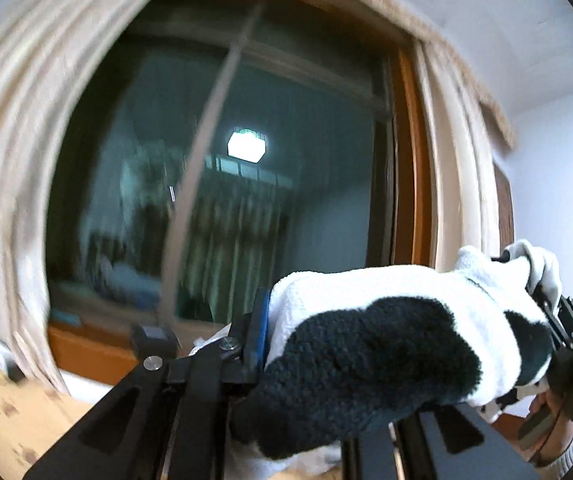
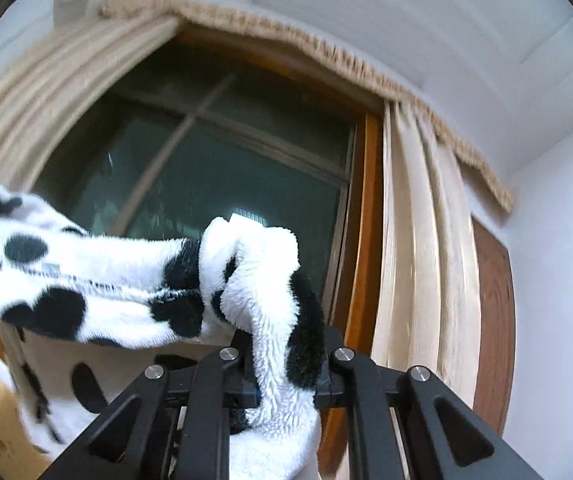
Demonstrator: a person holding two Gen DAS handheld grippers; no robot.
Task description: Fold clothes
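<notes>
So both grippers are clamped on the same fuzzy black-and-white spotted garment (image 2: 118, 292), and it's stretched in the air in front of the dark window (image 2: 226, 168), roughly level with the bottom of the glass. The right gripper (image 2: 286, 376) has its jaws pinched tight on a bunched fold of fleece, with loose fabric flopping over the top and more hanging down below. The left gripper (image 1: 262, 344) has its jaws closed narrow on the other end, though from its own camera the fleece covers most of the pinch, so I can't see how much cloth is really in there.

What worries me: that's thick, slippery pile, and each grip looks like a wad, not a clean edge or corner. Pull the two ends apart to straighten it and one side could slide out, dropping the piece in a heap. A bunched hold would also leave the fold line crooked when it's laid down. The beige curtains (image 2: 426, 240) hang on both sides of the window, so a wide swing might snag one.
</notes>
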